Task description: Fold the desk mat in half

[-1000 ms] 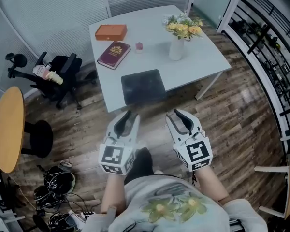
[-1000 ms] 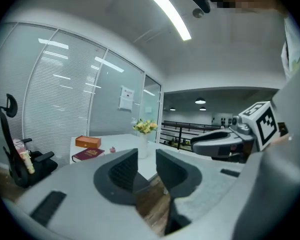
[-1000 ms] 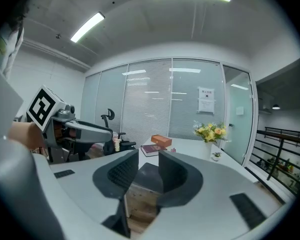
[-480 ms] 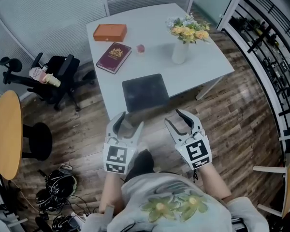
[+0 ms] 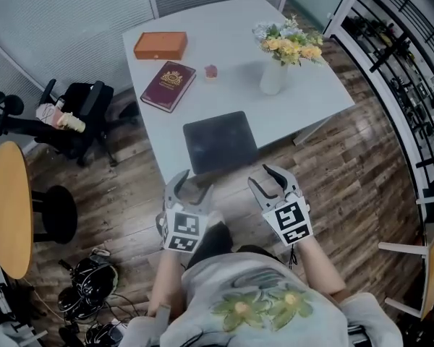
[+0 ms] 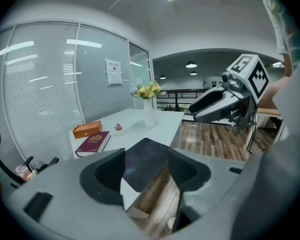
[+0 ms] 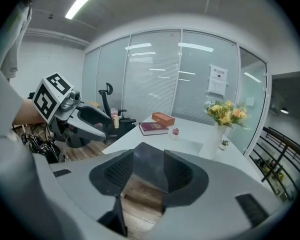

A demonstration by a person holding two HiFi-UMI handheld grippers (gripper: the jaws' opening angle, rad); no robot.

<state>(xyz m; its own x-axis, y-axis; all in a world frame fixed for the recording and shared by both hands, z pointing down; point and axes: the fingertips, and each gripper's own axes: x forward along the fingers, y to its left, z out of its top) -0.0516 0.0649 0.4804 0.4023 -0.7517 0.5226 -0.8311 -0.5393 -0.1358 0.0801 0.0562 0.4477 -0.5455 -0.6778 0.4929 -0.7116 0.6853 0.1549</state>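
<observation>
The dark desk mat (image 5: pixel 220 142) lies flat on the white table (image 5: pixel 304 100), at its near edge. My left gripper (image 5: pixel 190 186) hovers over the floor just short of the mat's near left corner, open and empty. The right gripper (image 5: pixel 269 179) is level with it near the mat's near right corner, also open and empty. In the left gripper view the mat (image 6: pixel 145 156) shows ahead between the spread jaws, and the right gripper (image 6: pixel 225 104) hangs to the right. The right gripper view shows the mat (image 7: pixel 149 166) ahead and the left gripper (image 7: pixel 85 116) at left.
Farther back on the table are a maroon book (image 5: pixel 171 76), an orange box (image 5: pixel 160 45), a small pink object (image 5: pixel 211 71) and a white vase of flowers (image 5: pixel 275 74). A black office chair (image 5: pixel 65 118) and a round wooden table (image 5: pixel 11 208) stand left; cables (image 5: pixel 87 277) lie on the floor.
Both grippers' jaws have spread wider. The grippers and the view have come closer to the table's near edge and the mat.
</observation>
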